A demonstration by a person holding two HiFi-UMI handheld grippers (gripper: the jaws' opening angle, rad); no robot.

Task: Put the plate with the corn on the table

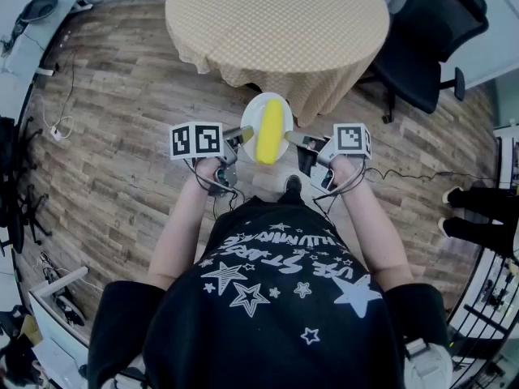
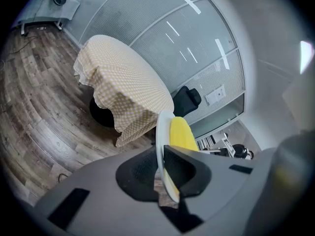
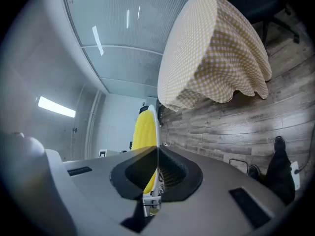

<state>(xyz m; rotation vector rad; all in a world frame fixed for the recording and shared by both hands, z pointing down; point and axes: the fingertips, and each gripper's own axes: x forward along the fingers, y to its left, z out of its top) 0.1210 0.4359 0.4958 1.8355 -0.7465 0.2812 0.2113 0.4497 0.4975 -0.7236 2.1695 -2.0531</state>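
Observation:
A white plate [image 1: 253,113] with a yellow corn cob [image 1: 268,131] on it hangs in the air just short of the round table [image 1: 276,23], which wears a checked yellow cloth. My left gripper [image 1: 242,134] is shut on the plate's left rim and my right gripper [image 1: 293,142] is shut on its right rim. In the left gripper view the plate [image 2: 161,146] stands edge-on between the jaws with the corn [image 2: 182,133] behind it. The right gripper view shows the plate's rim [image 3: 156,132] pinched between the jaws and the corn [image 3: 144,129] to its left.
A black office chair [image 1: 430,43] stands at the table's right side. Wooden floor [image 1: 122,136] lies all around. Desks with cables line the left wall [image 1: 32,23]. Another person's feet [image 1: 474,213] show at the right edge.

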